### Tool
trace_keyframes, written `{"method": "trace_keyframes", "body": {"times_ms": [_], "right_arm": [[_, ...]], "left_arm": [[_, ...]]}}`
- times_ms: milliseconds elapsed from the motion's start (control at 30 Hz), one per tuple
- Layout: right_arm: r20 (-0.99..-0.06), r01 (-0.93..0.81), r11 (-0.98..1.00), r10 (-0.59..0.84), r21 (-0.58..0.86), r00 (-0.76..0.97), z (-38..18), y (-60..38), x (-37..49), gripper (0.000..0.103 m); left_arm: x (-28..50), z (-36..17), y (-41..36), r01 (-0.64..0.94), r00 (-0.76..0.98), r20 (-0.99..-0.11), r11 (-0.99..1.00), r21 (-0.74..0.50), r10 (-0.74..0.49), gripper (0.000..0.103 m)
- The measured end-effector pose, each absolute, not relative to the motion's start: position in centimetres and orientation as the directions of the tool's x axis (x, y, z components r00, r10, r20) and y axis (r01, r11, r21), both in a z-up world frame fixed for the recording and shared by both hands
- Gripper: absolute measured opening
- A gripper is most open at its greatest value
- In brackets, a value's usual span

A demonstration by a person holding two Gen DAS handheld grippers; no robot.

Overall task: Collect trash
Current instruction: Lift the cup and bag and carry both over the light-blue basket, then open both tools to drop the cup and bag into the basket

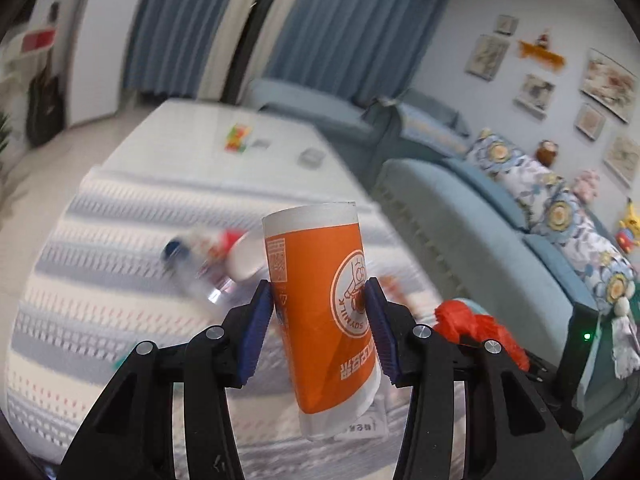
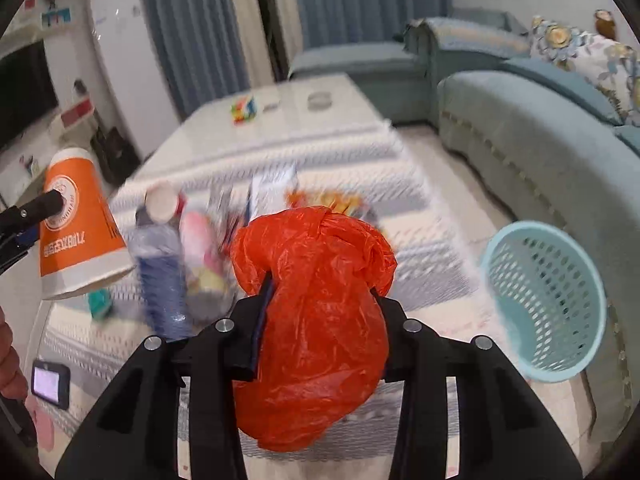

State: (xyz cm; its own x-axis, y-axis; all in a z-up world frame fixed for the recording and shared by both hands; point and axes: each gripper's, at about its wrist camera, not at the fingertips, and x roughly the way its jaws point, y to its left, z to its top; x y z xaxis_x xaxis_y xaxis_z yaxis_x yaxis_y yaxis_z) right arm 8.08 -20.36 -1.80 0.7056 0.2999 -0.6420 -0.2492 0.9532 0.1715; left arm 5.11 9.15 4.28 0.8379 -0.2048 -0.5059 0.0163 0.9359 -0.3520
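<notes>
An upside-down orange and white paper cup [image 1: 324, 312] hangs above the striped cloth, with my left gripper [image 1: 320, 300] shut on it; its blue pads press both sides. The same cup [image 2: 76, 224] shows at the left of the right wrist view. My right gripper [image 2: 320, 288] is shut on a crumpled red plastic bag [image 2: 316, 320], which hides most of the pads. That bag [image 1: 476, 324] also peeks in at the right of the left wrist view. Below lie a plastic bottle [image 2: 160, 268], a small paper cup [image 2: 162, 202], wrappers [image 2: 272, 188] and a pink packet [image 2: 200, 240], all blurred.
A light blue mesh basket [image 2: 548, 304] stands on the floor at the right, beside a teal sofa [image 2: 540, 148]. The low table [image 2: 312, 120] carries a colourful cube [image 2: 243, 110] and a small round dish [image 2: 319, 101]. A phone [image 2: 50, 384] lies at the lower left near a hand [image 2: 10, 364].
</notes>
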Motion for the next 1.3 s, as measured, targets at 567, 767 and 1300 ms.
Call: {"method": "trace_keyframes", "body": {"times_ms": [567,767,1300], "right_arm": [[-0.677,0.191,0.974,-0.057,0.125,0.734,-3.0,-38.7,12.2,0.037],[-0.787,0.326,0.937,-0.108,0.123,0.607,-9.1,-43.0,13.7,0.038],[-0.841,0.41,0.908,-0.154,0.087,0.518,-13.8,-44.5,14.5,0.054]], "left_arm": [[16.4,2.7,-12.4,0.356,0.678,-0.527,0.856,-0.375,-0.513,0.045],[19.2,-3.0,-17.8,0.376,0.575,-0.594,0.826,-0.42,-0.563,0.046],[20.3,-8.3,-22.1,0.425,0.48,-0.664,0.814,-0.396,-0.574,0.064]]}}
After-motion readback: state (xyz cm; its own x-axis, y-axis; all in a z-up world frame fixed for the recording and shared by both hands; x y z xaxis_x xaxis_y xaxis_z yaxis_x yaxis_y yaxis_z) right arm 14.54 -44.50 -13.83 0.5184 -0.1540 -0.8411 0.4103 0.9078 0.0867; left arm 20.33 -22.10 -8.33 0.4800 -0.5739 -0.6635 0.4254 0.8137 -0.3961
